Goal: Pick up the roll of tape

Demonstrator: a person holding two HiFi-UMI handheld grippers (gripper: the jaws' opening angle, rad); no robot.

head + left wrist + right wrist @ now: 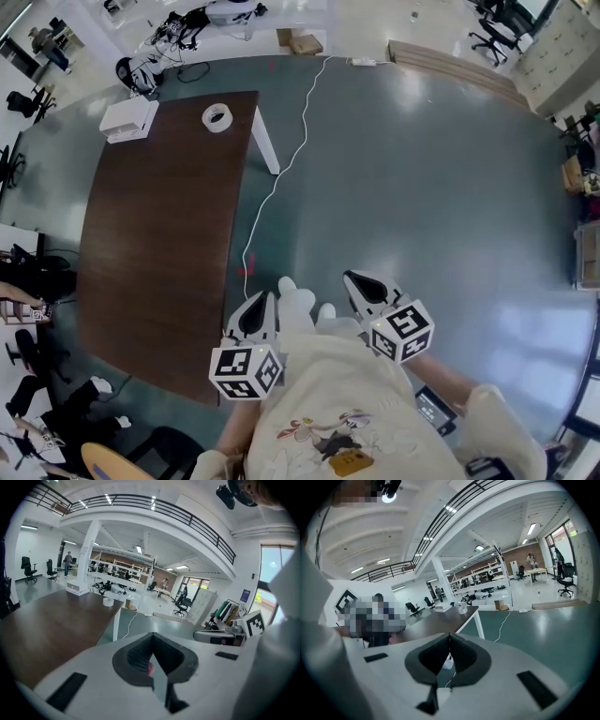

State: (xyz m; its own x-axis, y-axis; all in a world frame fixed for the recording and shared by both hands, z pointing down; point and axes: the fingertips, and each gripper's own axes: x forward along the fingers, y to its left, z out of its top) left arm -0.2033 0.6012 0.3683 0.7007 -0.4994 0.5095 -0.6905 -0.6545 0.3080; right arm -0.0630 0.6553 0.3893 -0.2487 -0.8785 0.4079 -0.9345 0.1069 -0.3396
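Note:
The roll of tape [217, 117] is a white ring lying flat at the far end of the dark brown table [159, 244], far from both grippers. It also shows small in the left gripper view, where the tape [108, 602] lies far ahead on the table top [51, 630], and in the right gripper view, where the tape [462, 610] is tiny. My left gripper [253, 317] hangs by the table's near right corner, shut and empty. My right gripper [367, 287] is over the green floor, its jaws together with nothing in them. Seen from their own cameras, the left gripper [152, 635] and the right gripper [450, 635] both point towards the table's far end.
A white box [129, 120] sits left of the tape. A white cable [281, 178] runs across the floor past the white table leg [265, 141]. People sit at the table's left side [28, 281]. A cardboard box [305, 43] and office chairs stand farther off.

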